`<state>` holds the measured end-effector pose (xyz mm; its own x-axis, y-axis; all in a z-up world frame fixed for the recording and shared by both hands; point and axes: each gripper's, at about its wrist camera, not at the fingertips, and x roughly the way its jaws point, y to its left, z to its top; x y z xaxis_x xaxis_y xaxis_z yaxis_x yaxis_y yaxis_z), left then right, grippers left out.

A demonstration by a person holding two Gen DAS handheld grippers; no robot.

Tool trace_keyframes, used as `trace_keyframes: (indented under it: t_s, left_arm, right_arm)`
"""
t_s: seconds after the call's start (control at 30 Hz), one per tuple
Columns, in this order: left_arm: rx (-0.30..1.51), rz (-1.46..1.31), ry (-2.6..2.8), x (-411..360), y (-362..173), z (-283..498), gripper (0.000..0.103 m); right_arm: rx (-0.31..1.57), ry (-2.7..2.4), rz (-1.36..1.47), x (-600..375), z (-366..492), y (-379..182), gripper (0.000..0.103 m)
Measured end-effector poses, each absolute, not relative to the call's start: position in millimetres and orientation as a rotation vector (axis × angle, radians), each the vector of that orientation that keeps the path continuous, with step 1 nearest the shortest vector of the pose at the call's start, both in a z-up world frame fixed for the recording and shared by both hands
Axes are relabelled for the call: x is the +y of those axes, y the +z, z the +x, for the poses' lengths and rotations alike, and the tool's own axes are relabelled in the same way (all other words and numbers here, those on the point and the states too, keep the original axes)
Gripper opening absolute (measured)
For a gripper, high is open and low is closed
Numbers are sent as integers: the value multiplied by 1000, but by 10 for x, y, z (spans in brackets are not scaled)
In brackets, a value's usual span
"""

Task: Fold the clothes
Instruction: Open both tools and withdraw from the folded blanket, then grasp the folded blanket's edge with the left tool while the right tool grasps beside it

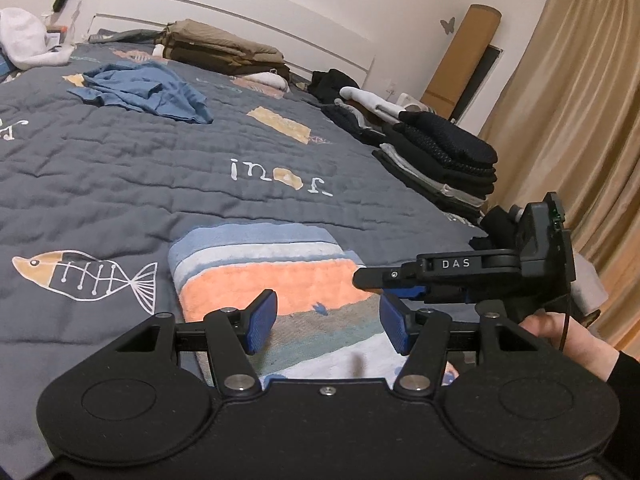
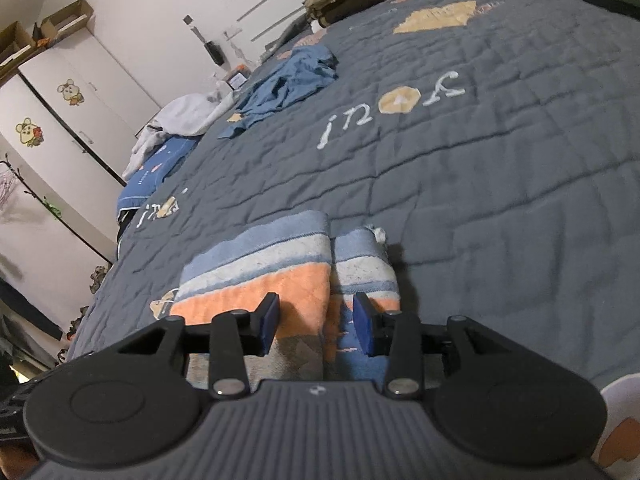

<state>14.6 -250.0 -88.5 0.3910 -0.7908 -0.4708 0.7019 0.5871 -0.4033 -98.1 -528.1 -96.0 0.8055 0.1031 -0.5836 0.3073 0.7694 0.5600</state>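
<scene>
A folded striped towel in blue, white, orange and grey lies on the grey quilted bed near its front edge. My left gripper is open, its blue pads spread over the towel's near part with nothing between them. My right gripper reaches in from the right at the towel's right edge, held by a person's hand. In the right wrist view the right gripper is open, straddling the crease where the towel shows two lobes side by side. A crumpled blue shirt lies farther up the bed.
A stack of dark folded clothes lines the bed's right side, and a khaki folded pile sits by the headboard. White garments lie at the far left corner. Curtains hang on the right. White wardrobes stand beyond the bed.
</scene>
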Motion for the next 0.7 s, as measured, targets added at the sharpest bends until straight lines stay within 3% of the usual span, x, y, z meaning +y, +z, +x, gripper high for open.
trace_keyframes:
  t_s: [0.23,0.3,0.33,0.37,0.47,0.7]
  left_arm:
    - [675,-146,-945,-2490,-878,149,56]
    - [672,-150,-934,-2471,-873,164,56]
    - [670,-154,-930,-2461,-871,175,56]
    - [669,-159,-925,-2451,-869,186,56]
    - [667,-174,-909,-2425,-858,220,56]
    - [667,-253,-901,-2332,-816,296,56]
  right_arm:
    - [613,-139,728,-5255,-965,-1064,44]
    - [596,-137,765,-5274,-987,-1061,35]
    - [591,-129,782,-5283,-994,-1053,21]
    - [586,-117,794,-5284,-995,-1033,14]
    - [555,-94,736,-5189,-1010,-890,9]
    - [548,93,449,-4731,-978,-550,8]
